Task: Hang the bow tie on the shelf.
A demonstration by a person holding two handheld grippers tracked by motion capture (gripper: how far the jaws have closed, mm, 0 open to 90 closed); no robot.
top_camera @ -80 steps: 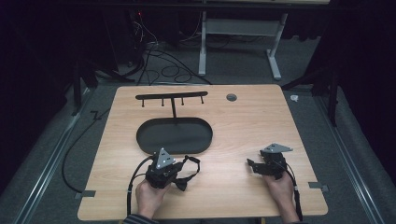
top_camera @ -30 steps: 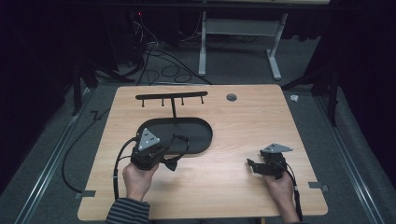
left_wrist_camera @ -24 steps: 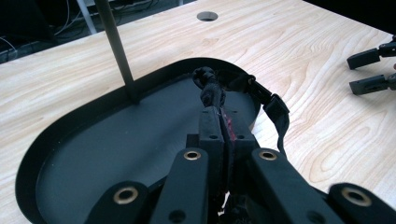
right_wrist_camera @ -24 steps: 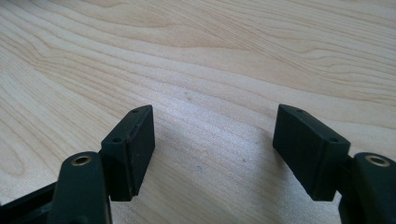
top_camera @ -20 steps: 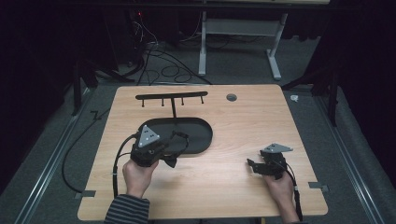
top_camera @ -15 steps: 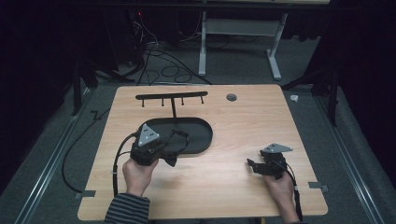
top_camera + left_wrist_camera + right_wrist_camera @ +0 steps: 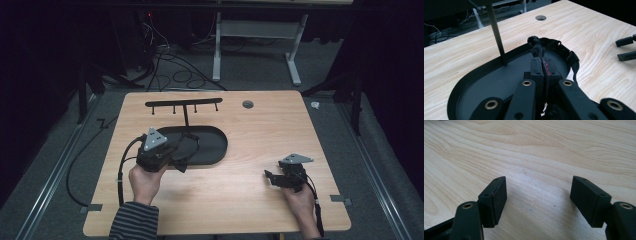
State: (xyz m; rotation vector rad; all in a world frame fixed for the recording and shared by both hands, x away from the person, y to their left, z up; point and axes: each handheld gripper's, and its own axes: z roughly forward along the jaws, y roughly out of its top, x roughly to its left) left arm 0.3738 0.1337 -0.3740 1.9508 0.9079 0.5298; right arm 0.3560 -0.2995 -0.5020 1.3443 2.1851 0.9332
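The wooden tabletop [image 7: 250, 145] carries a black stand: an oval tray base [image 7: 210, 147] with a thin upright post [image 7: 496, 32] that ends in a crossbar with small pegs [image 7: 182, 104]. That rack looks meant for hanging things, and all its pegs are bare.

Over the near left part of the tray, the left claw [image 7: 541, 72] is clamped shut on a black strap [image 7: 554, 47], a dark, band-like loop with a thicker bunched end that rises just past the jaw tips. From the left gripper view, the loop hangs above the tray floor, near its rim, short of the post; whether any part of it brushes the tray is hard to tell in the dim light.

The right claw [image 7: 539, 195] is held low over bare wood at the near right, well apart from the stand, its jaws spread wide and holding nothing.

As a judgement, the pick-up is done and the carry is partway: the strap is in hand and near the stand, but it is not yet raised to the crossbar or hooked on a peg.
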